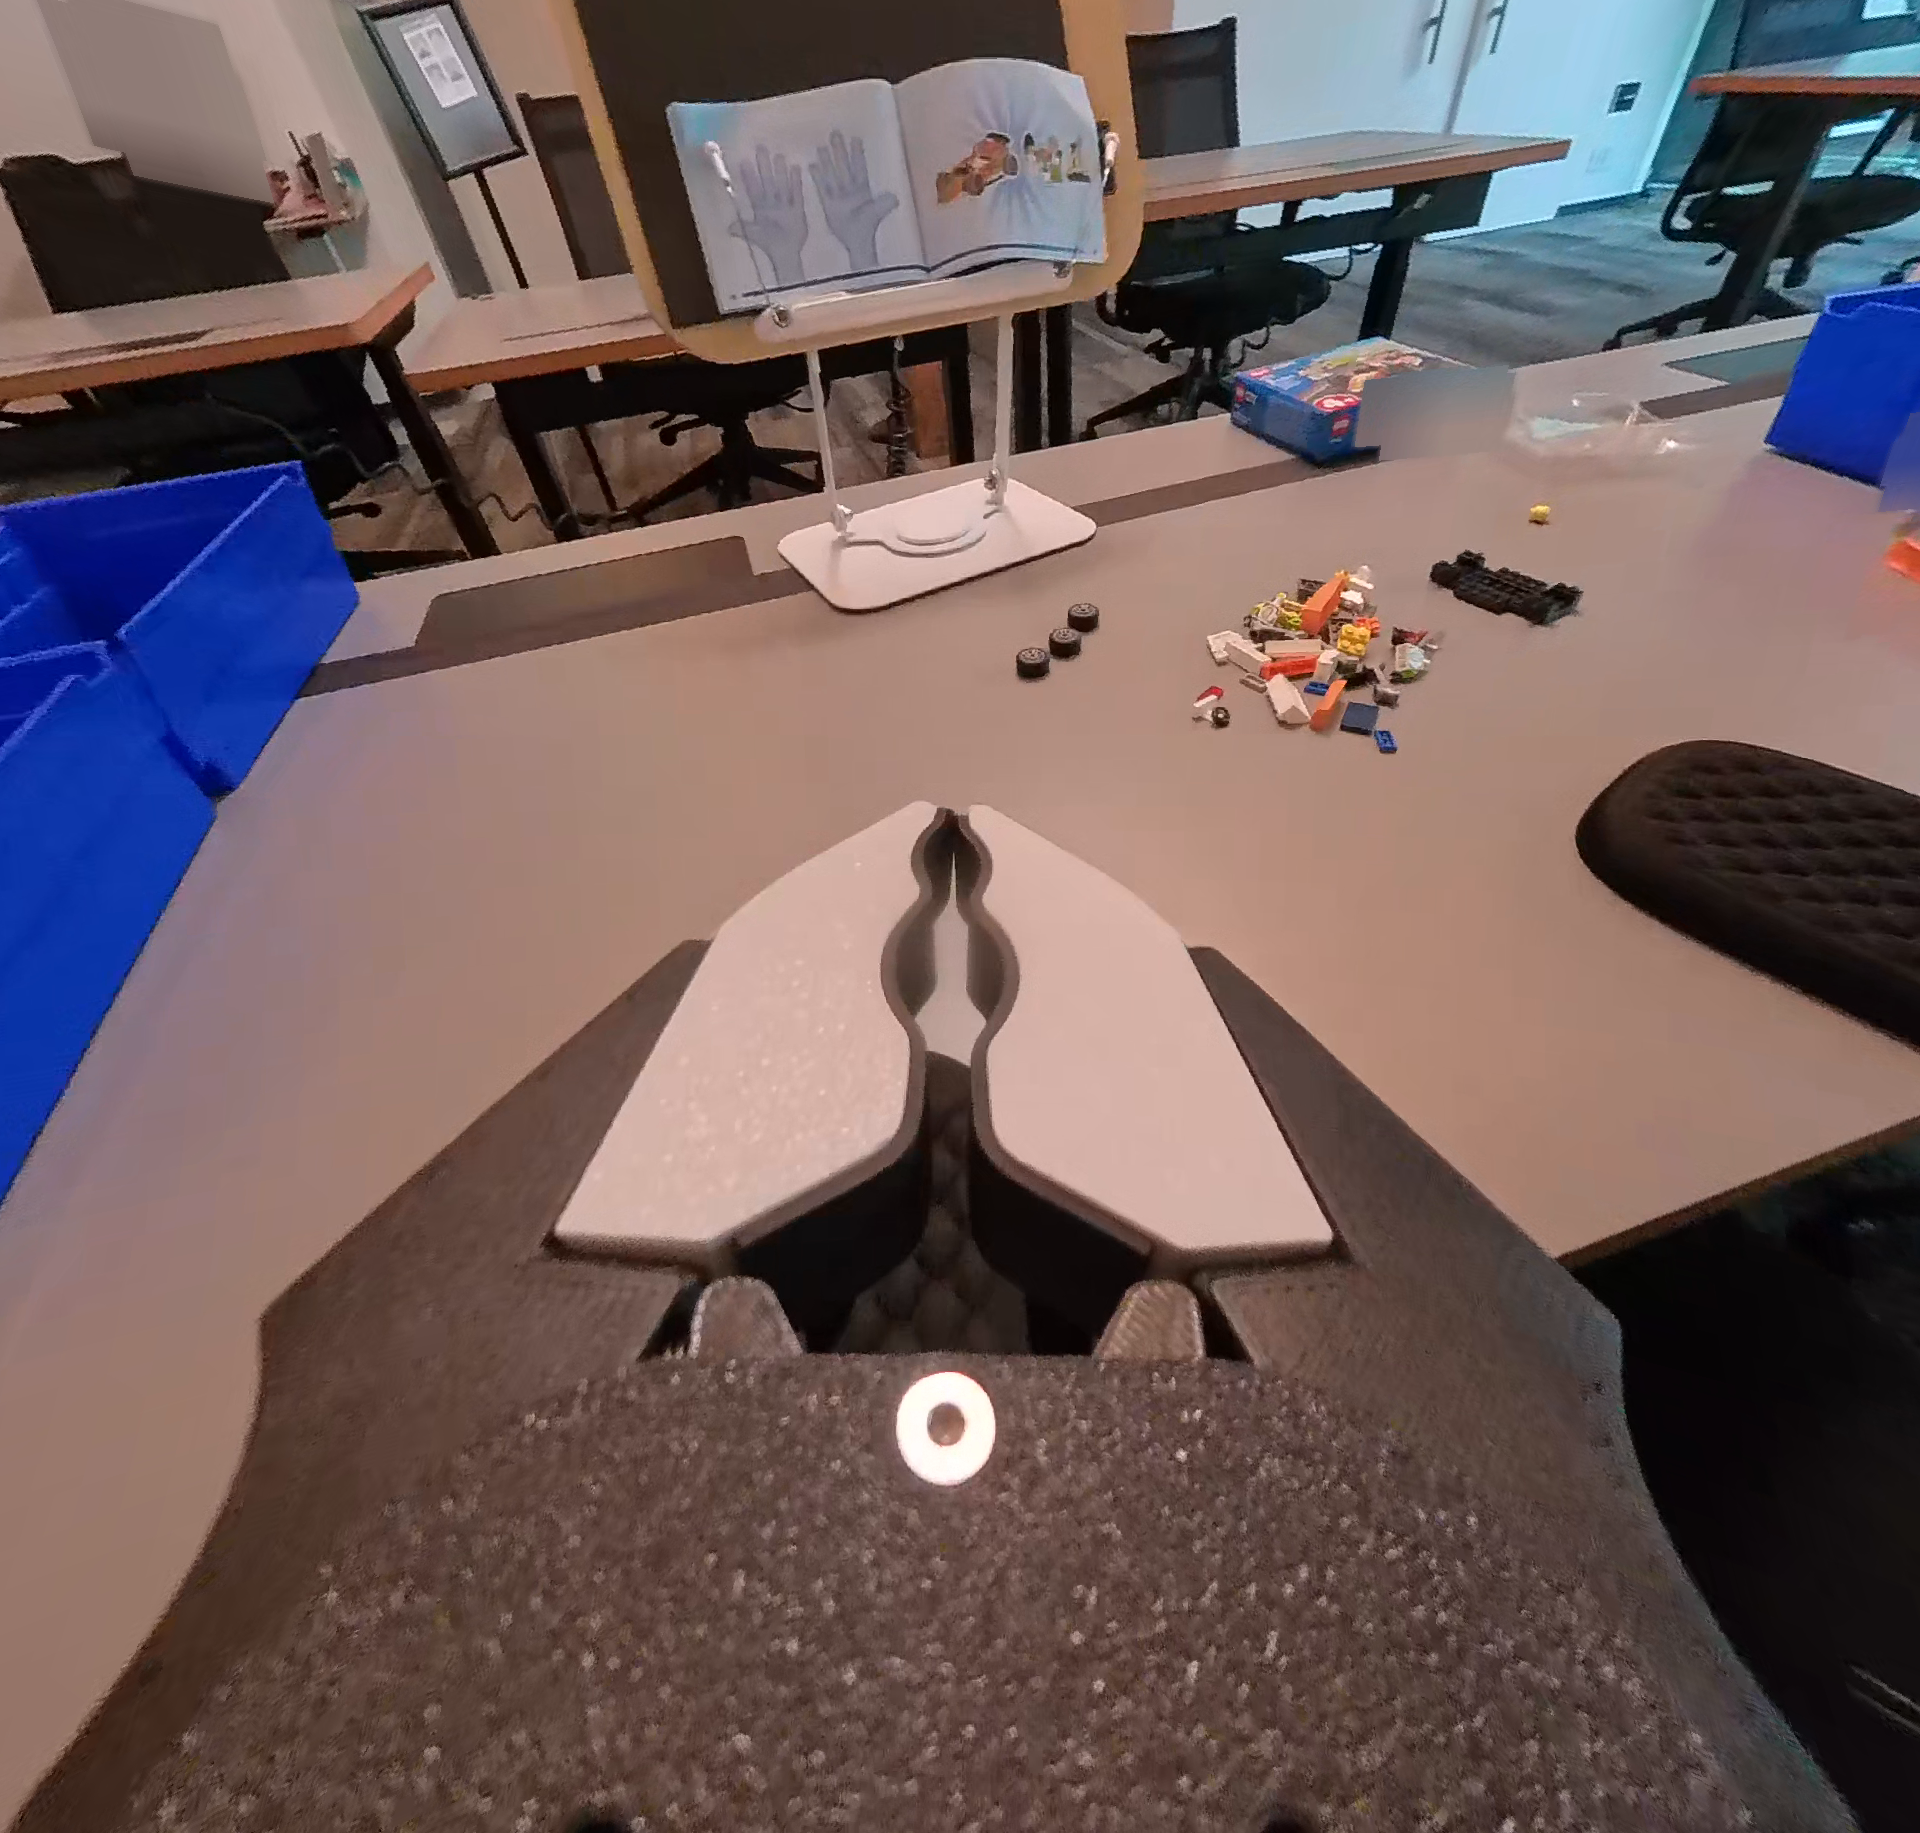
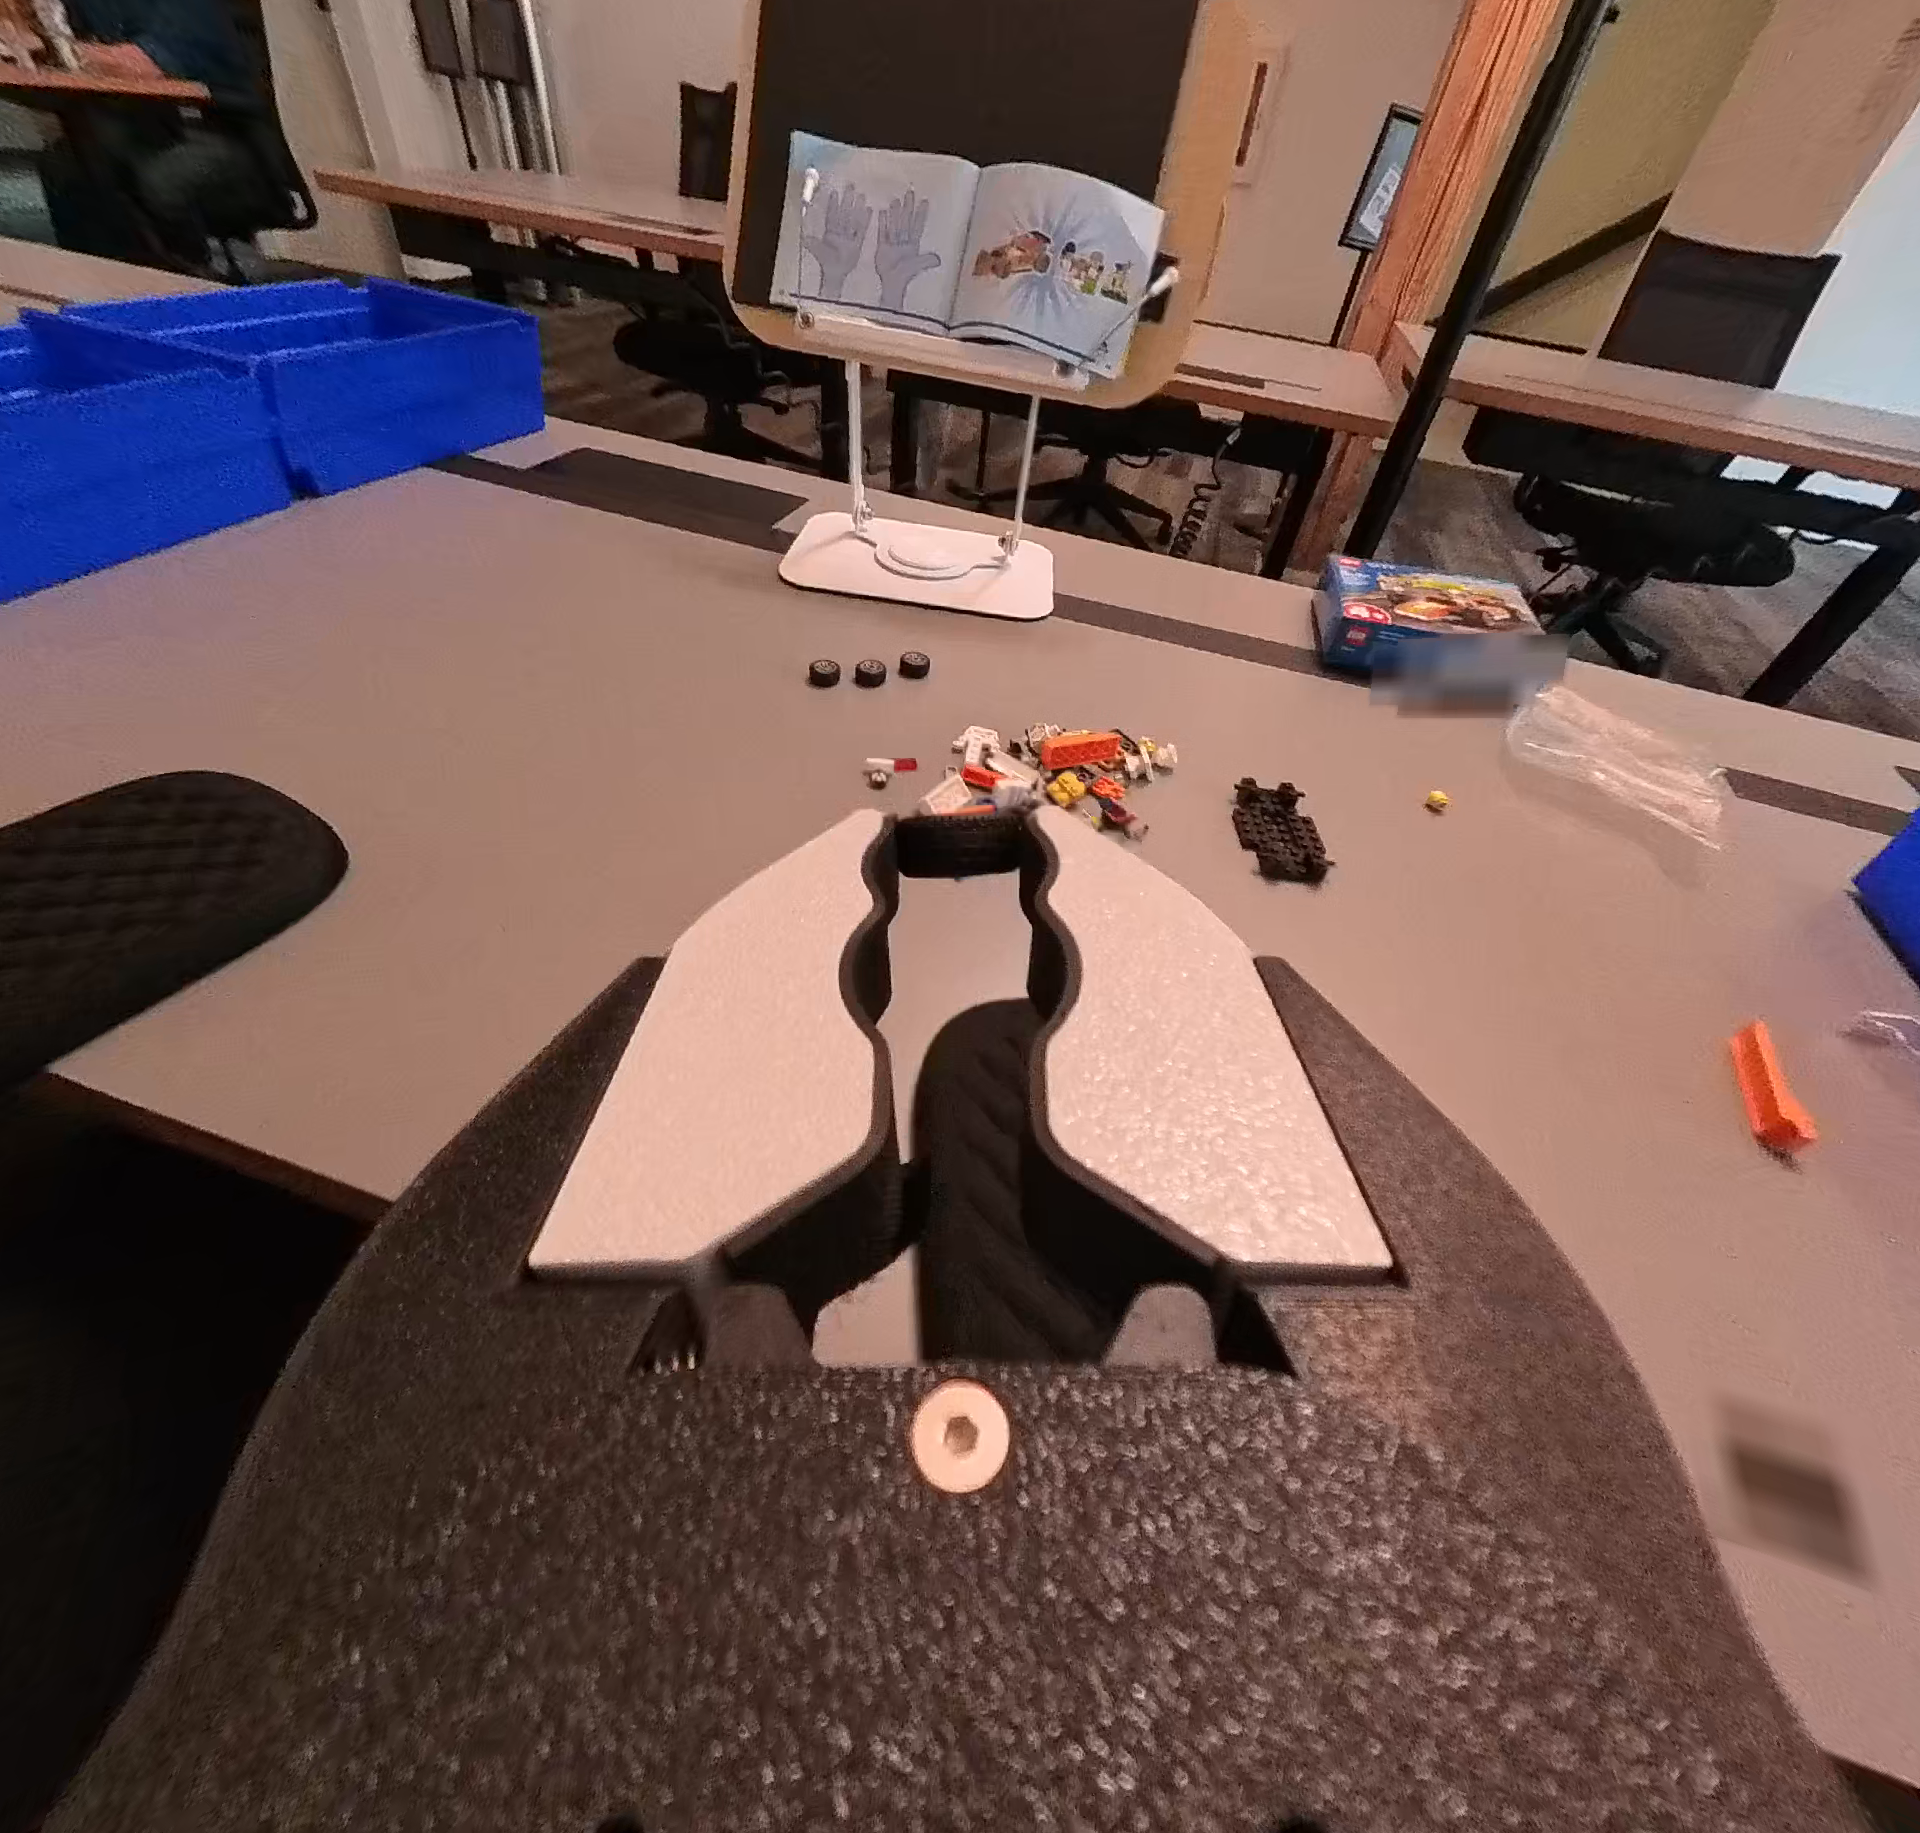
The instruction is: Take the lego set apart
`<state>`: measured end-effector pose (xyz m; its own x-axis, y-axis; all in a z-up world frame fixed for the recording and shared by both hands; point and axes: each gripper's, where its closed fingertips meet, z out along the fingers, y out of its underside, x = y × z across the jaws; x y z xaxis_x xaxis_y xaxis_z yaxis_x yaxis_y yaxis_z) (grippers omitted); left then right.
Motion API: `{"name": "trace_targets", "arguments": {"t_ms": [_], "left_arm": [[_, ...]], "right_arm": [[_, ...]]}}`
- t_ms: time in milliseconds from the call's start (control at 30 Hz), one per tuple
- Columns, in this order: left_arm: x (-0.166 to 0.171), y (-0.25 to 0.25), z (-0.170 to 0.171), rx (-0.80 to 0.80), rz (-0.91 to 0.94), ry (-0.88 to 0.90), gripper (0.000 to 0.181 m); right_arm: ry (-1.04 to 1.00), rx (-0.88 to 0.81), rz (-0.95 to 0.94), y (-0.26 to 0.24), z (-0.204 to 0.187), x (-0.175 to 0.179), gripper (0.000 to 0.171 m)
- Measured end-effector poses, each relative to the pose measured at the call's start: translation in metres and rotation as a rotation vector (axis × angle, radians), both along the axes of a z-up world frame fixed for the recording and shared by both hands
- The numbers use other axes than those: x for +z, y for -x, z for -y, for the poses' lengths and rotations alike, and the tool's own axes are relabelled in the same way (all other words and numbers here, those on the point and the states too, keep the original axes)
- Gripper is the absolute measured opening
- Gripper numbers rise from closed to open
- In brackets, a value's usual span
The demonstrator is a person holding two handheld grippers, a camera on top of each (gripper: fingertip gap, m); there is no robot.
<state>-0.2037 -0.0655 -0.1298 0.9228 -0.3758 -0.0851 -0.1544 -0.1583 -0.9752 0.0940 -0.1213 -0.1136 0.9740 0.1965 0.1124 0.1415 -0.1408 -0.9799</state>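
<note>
The left gripper (image 1: 954, 819) hovers above the grey desk (image 1: 623, 796) with its fingers (image 1: 821, 952) pressed together at the tips and nothing between them. The right gripper (image 2: 958, 841) has its fingers (image 2: 769, 1004) clamped on a black tyre (image 2: 956, 845) held at the fingertips, above the desk (image 2: 468, 744).

The lego set lies in parts on the desk. A pile of loose bricks (image 1: 1320, 651) sits ahead and right of the left gripper. Three black wheels (image 1: 1062, 640) stand in a row left of the pile, near the white base of the book stand (image 1: 935, 536). A black chassis plate (image 1: 1507, 588) lies right of the pile, apart from it. A small yellow piece (image 1: 1540, 513) lies beyond the chassis plate. An orange brick separator (image 2: 1771, 1087) lies at the right of the right wrist view.

An open instruction booklet (image 1: 894, 183) rests on the stand. Blue bins (image 1: 156, 640) stand at the left edge of the desk.
</note>
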Motion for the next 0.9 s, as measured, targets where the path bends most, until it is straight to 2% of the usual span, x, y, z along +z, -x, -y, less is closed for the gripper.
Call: {"name": "trace_targets", "arguments": {"t_ms": [267,533,733,900], "left_arm": [[-0.037,0.003,-0.029,-0.031,-0.042,0.062,0.0],[-0.066,0.02,-0.085,0.005,-0.042,0.059,0.0],[-0.045,0.011,-0.136,-0.016,-0.011,0.04,0.0],[-0.013,0.006,-0.145,-0.041,0.02,-0.007,0.0]], "right_arm": [[0.06,-0.029,-0.015,-0.023,-0.026,-0.04,0.022],[0.09,-0.019,-0.014,-0.021,-0.097,-0.074,0.022],[0.109,0.011,-0.013,-0.019,-0.147,-0.078,0.022],[0.08,0.013,-0.02,-0.025,-0.157,-0.051,0.022]]}}
